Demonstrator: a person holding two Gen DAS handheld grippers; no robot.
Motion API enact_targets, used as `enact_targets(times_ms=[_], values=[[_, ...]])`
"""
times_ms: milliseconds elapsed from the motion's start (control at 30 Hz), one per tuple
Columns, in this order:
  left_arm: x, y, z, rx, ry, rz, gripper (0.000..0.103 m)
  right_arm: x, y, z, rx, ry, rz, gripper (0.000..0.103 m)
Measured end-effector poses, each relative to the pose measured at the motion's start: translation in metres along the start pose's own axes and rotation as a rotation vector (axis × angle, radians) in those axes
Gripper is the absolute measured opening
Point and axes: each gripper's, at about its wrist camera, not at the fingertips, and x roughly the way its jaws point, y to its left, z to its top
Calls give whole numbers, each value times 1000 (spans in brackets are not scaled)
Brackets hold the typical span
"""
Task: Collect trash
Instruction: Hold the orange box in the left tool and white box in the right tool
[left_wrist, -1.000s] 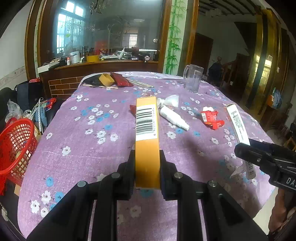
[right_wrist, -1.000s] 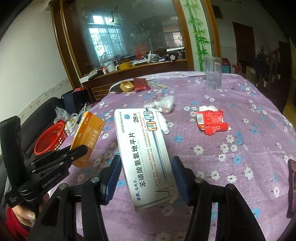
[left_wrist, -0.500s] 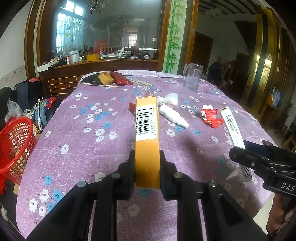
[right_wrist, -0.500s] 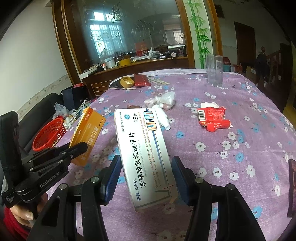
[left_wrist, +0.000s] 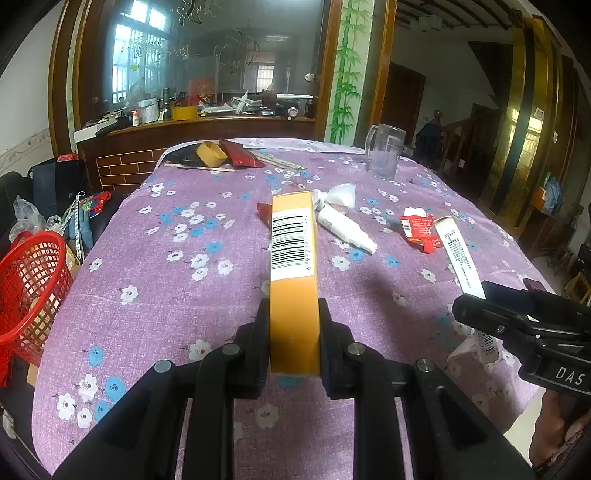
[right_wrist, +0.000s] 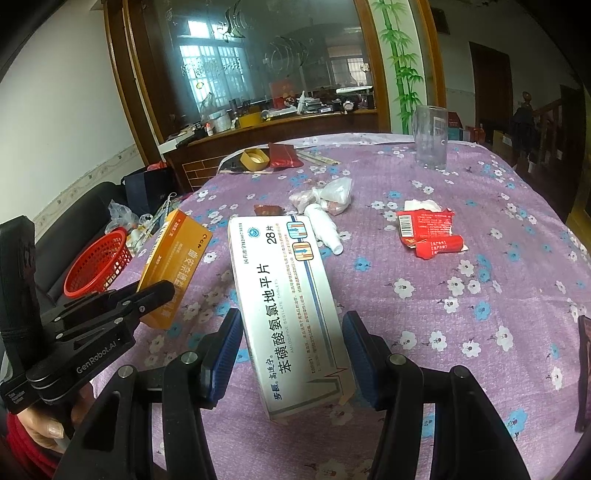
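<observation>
My left gripper (left_wrist: 294, 341) is shut on an orange medicine box (left_wrist: 293, 266) with a barcode, held above the purple flowered tablecloth (left_wrist: 177, 288). It also shows in the right wrist view (right_wrist: 173, 266). My right gripper (right_wrist: 291, 354) is shut on a white tablet box (right_wrist: 288, 302), seen edge-on in the left wrist view (left_wrist: 461, 254). On the table lie a white tube (left_wrist: 347, 229), a crumpled plastic wrapper (left_wrist: 338, 195) and red wrappers (left_wrist: 421, 230). A red mesh basket (left_wrist: 31, 291) sits off the table's left edge.
A glass mug (left_wrist: 384, 157) stands at the far right of the table. A tape roll (left_wrist: 211, 154), a dark red pouch (left_wrist: 240, 155) and sticks lie at the far edge. Bags and clutter sit on a dark sofa (right_wrist: 74, 221) left of the table.
Both grippers have drawn back slightly from the table while keeping hold of their boxes. The trash on the table has not moved.
</observation>
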Motion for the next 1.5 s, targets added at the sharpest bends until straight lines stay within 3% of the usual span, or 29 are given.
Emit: enact_targets(times_ms=[1500], values=[[-9, 13, 2, -22, -18, 57, 21, 5, 13, 0, -30, 16, -3, 61]])
